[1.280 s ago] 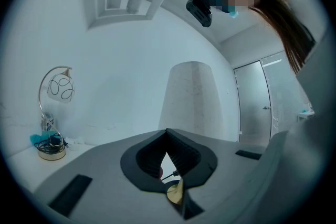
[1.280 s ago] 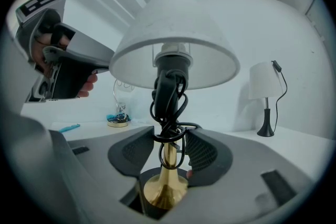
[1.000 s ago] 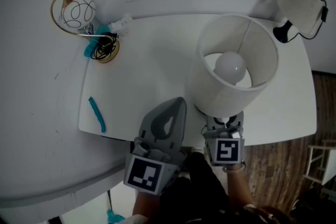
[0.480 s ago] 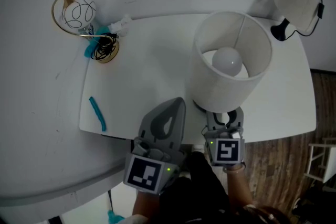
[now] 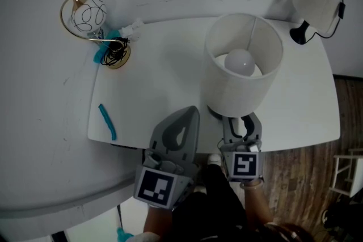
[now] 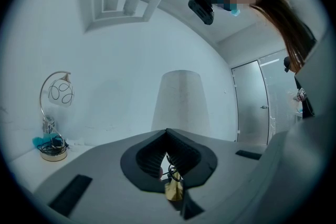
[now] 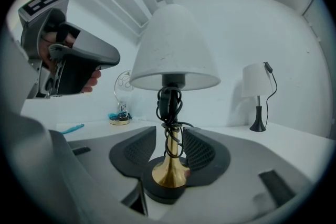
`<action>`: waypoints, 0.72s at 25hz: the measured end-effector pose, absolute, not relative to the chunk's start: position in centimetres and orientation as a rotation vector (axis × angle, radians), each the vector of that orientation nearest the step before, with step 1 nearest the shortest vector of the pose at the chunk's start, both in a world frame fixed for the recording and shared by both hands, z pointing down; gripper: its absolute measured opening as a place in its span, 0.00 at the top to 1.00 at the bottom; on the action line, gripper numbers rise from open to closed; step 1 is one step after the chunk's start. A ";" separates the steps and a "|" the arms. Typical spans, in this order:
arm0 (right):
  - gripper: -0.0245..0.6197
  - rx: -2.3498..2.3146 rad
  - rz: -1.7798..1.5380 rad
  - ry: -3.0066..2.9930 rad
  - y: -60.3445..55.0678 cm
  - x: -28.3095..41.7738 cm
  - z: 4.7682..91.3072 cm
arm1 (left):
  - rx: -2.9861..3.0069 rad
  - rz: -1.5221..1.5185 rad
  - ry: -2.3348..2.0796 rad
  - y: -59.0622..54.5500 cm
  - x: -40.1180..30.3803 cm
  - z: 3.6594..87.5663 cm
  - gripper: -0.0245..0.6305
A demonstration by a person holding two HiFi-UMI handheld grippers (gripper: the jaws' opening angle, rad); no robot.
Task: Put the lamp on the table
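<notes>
Already the lamp (image 5: 227, 93) stood upright on the counter (image 5: 159, 76), near its front edge, so the placing looked done. The right claw (image 7: 169, 132) had just been closing its jaws a little, yet they stood released either side of the brass stem (image 7: 169, 157), not pressing it; backing clear seemed all that was left. The left claw (image 6: 167, 134) hung clenched and empty beside it, at the counter's front.

The lamp (image 5: 229, 93) blocks the table's (image 5: 164, 82) right; its middle lies bare.
</notes>
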State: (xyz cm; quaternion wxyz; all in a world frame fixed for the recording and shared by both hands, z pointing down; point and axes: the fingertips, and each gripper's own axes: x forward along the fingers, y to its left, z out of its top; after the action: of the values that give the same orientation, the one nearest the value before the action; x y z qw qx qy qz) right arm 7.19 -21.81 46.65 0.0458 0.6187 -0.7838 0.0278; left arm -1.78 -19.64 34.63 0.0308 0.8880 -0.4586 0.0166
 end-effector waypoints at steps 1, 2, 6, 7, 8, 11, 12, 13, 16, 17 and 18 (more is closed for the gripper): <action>0.71 1.889 0.089 -2.391 -21.7 7.2 46.6 | 2.737 0.052 -1.414 -19.5 -1.8 34.5 0.96; 0.71 1.889 0.093 -2.389 -21.5 7.2 46.6 | 2.737 0.053 -1.414 -19.5 -1.8 34.5 0.96; 0.71 1.896 0.098 -2.385 -21.0 7.5 46.6 | 2.731 0.061 -1.417 -19.0 -1.8 34.5 0.96; 0.71 1.897 0.101 -2.381 -20.8 7.5 46.6 | 2.730 0.062 -1.417 -18.9 -1.8 34.5 0.96; 0.72 1.897 0.105 -2.377 -20.6 7.6 46.6 | 2.729 0.062 -1.416 -18.8 -1.8 34.5 0.96; 0.71 1.900 0.108 -2.371 -20.1 7.7 46.5 | 2.726 0.059 -1.415 -18.6 -1.8 34.4 0.96; 0.71 1.901 0.104 -2.369 -20.0 7.7 46.4 | 2.726 0.058 -1.414 -18.5 -1.8 34.3 0.96; 0.71 1.904 0.101 -2.366 -19.8 7.8 46.3 | 2.728 0.058 -1.413 -18.3 -1.8 34.3 0.96; 0.73 1.925 0.109 -2.355 -19.3 8.1 46.0 | 2.734 0.060 -1.406 -18.0 -1.8 34.1 0.96; 0.73 1.928 0.110 -2.351 -19.1 8.2 45.9 | 2.734 0.061 -1.404 -17.8 -1.8 34.0 0.96; 0.73 1.928 0.107 -2.349 -18.9 8.2 45.8 | 2.734 0.061 -1.404 -17.7 -1.8 33.9 0.96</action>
State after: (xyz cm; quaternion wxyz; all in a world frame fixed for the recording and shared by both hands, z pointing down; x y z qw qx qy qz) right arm 8.22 -18.93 45.77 0.0503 0.6333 -0.7714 0.0352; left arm -1.82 -17.68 33.94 0.0340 0.8889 -0.4564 0.0199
